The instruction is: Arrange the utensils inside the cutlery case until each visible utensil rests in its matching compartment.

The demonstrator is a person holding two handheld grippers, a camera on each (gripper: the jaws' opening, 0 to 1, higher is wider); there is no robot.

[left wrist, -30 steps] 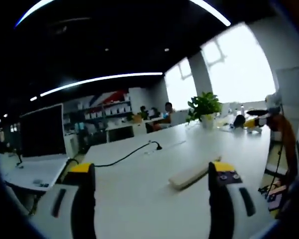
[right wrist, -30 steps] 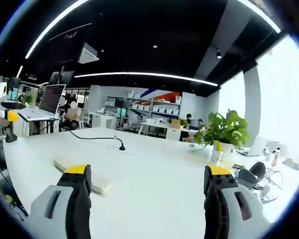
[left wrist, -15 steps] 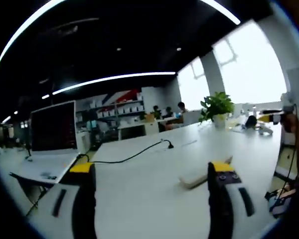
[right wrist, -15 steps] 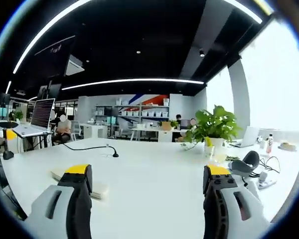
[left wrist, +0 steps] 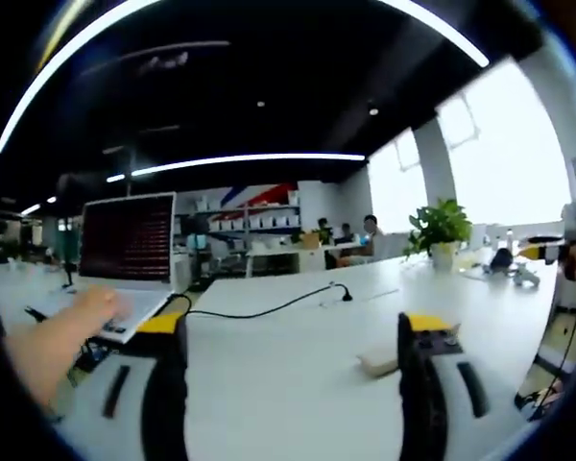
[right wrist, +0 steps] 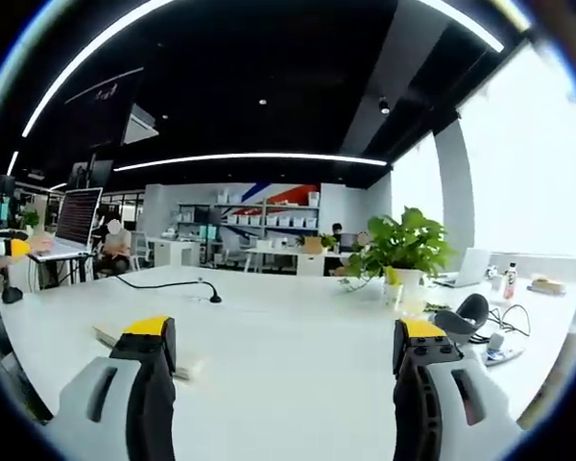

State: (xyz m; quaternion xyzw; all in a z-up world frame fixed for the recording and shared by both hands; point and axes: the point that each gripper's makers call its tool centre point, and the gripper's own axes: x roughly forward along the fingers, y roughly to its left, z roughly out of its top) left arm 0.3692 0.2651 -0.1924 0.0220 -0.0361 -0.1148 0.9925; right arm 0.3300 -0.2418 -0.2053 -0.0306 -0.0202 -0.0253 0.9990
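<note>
On the white table, case low between both grippers; both held apart, empty.
Left gripper view: left gripper gaped wide; the flat cutlery case lay ahead, touching the right jaw's inner edge, long axis unclear. Right gripper view: right gripper wide; case behind the left jaw, long axis running left-right. Neither looked clearly nearer.

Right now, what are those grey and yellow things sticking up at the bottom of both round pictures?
Those are claws, each held in one of a person's hands. A small camera rides on each, so one picture looks along the left claw and the other along the right claw. Both are open and hold nothing. Ahead is a big white table with a flat pale case, a black cable and a potted plant. At the left, a hand rests on a laptop.
</note>
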